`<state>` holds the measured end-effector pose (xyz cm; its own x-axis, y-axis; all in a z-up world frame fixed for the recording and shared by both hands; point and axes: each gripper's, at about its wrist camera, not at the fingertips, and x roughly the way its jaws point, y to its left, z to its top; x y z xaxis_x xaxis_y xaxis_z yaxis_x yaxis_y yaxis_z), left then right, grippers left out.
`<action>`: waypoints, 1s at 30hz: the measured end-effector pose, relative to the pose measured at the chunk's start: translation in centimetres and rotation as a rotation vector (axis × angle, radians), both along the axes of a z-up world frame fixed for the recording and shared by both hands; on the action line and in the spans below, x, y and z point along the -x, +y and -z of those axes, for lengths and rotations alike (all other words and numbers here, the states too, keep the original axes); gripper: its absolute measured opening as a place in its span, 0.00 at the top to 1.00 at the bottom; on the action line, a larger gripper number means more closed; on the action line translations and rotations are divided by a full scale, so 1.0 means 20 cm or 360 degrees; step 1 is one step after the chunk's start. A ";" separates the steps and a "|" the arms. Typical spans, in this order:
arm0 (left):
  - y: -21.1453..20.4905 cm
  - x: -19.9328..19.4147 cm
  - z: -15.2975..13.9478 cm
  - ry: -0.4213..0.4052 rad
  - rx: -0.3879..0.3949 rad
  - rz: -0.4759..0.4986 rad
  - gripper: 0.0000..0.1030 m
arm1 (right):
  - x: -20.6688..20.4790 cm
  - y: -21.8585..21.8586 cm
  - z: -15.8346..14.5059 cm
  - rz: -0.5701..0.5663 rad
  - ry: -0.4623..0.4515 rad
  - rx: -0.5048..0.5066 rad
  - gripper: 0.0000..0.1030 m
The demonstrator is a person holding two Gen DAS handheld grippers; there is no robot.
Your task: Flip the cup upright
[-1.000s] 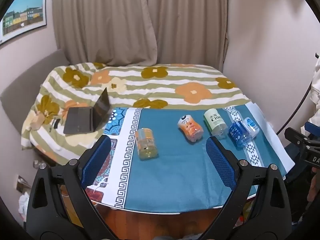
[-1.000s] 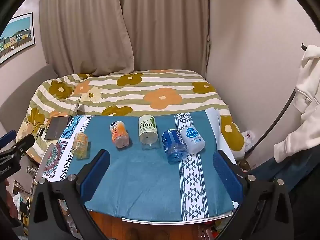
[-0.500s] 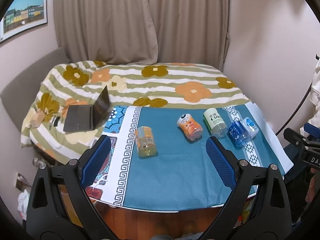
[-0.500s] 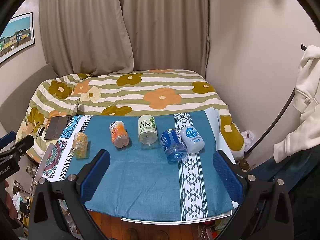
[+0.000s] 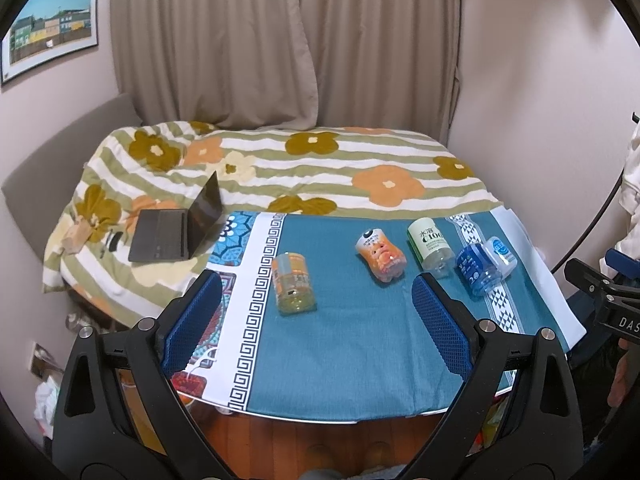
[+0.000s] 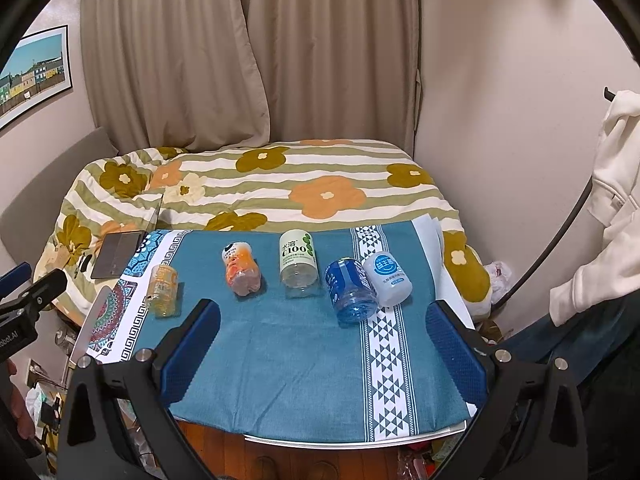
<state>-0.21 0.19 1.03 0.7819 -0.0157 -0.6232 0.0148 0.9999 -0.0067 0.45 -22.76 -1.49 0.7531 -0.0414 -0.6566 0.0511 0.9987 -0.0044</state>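
Cups: five lie on their sides across the desk (image 6: 280, 380), from yellow cup (image 5: 293, 283) at 10 o'clock to white cup (image 6: 387, 284) at 1 o'clock.
Left gripper (image 5: 316, 324): spread, empty.
Right gripper (image 6: 322, 354): spread, empty.
Approach: I'd straddle one cup's body, clamp gently, then rotate.

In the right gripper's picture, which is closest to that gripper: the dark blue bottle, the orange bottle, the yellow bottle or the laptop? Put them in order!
From the right gripper, nearest first:
1. Dark blue bottle, lying just ahead, slightly right.
2. Orange bottle, lying ahead, left of middle.
3. Yellow bottle, lying near the cloth's left edge.
4. Laptop, far left on the bed.
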 end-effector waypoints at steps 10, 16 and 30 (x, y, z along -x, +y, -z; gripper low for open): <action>0.00 0.02 0.00 0.0001 -0.0007 0.0012 0.02 | 0.00 0.01 0.00 0.0001 0.0000 -0.0005 0.00; 0.03 0.01 0.02 0.0005 0.0002 0.0003 0.02 | 0.00 0.01 0.00 0.0002 0.0000 -0.0003 0.00; 0.03 0.00 0.02 0.0011 0.0003 0.0000 0.02 | 0.00 0.02 0.01 -0.0006 0.0002 -0.0005 0.00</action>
<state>-0.25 0.77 0.61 0.7778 -0.0168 -0.6283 0.0146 0.9999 -0.0086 0.54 -22.39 -1.64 0.7522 -0.0366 -0.6579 0.0472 0.9989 -0.0016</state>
